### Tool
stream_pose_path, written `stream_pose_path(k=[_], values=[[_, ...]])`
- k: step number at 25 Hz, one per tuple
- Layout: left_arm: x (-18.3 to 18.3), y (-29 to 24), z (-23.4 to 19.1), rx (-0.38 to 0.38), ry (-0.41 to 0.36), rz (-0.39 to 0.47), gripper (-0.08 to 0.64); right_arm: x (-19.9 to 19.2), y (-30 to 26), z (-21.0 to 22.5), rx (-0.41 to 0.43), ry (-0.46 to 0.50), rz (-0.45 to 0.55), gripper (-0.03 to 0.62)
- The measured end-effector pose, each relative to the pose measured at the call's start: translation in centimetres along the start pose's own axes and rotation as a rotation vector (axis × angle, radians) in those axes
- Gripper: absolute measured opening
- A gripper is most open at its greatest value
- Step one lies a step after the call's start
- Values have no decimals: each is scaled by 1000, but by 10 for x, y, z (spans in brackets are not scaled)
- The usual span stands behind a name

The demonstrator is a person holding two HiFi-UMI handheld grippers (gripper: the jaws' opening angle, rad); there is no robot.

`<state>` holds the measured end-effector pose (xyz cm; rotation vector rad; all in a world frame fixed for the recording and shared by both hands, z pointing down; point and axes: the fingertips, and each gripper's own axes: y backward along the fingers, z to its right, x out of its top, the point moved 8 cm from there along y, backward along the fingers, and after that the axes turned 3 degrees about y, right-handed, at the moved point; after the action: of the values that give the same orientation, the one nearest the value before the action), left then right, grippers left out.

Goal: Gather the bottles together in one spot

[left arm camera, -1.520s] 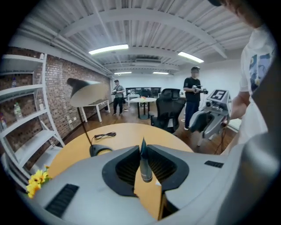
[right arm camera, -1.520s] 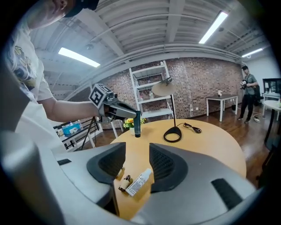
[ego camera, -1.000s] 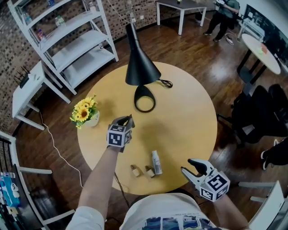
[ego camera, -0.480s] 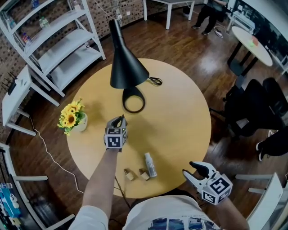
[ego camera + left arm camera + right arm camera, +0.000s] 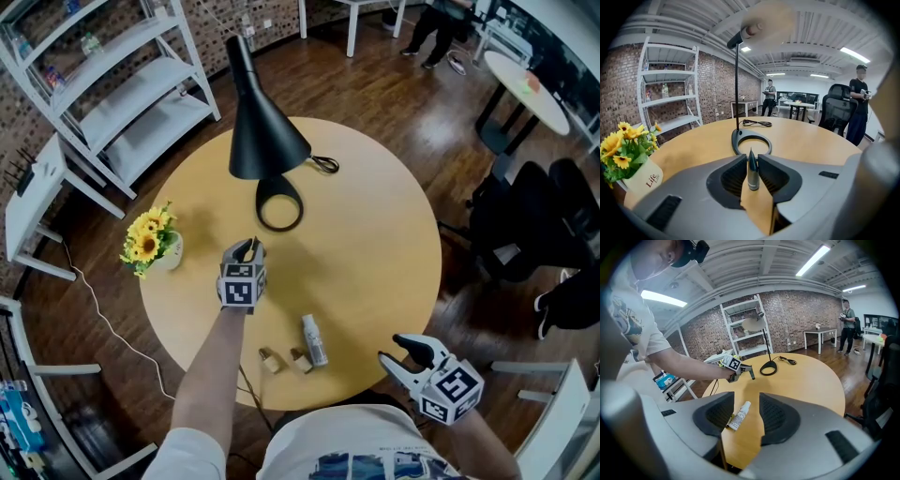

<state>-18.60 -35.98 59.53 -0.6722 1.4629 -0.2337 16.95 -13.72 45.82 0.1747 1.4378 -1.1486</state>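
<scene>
Looking down from the head view, the left hand-held gripper (image 5: pixel 248 250) hangs over the middle of the round surface (image 5: pixel 384 234), between the flower pot (image 5: pixel 167 253) and the lamp base (image 5: pixel 278 204). Nearer the person, close to the rim, a white bottle (image 5: pixel 313 339) lies on its side with two small brown bottles (image 5: pixel 270 360) just beside it. The right hand-held gripper (image 5: pixel 396 349) waits off the rim.

In the left gripper view the jaws pinch a slim dark bottle (image 5: pixel 753 172) upright. They have just been easing apart, though the pads look to be touching it.

The right gripper view shows spread, empty jaws — the white bottle (image 5: pixel 739 415) lies beyond them.

My worry is that a bottle so narrow will tip once let go, and it stands well apart from the others. The lying bottle could also roll off the rim if nudged.
</scene>
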Motion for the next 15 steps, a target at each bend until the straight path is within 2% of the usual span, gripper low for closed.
stream_pose_path(k=[7,11,15], values=[[1,3,6,-13,-12,-4,71,-4,3,2,11,1,-2,196],[3,14,6,3,-20,3,77,-3,5,1,32,9,24,196],[9,36,17,27,-62,27,80,-5,8,6,62,10,42,196]])
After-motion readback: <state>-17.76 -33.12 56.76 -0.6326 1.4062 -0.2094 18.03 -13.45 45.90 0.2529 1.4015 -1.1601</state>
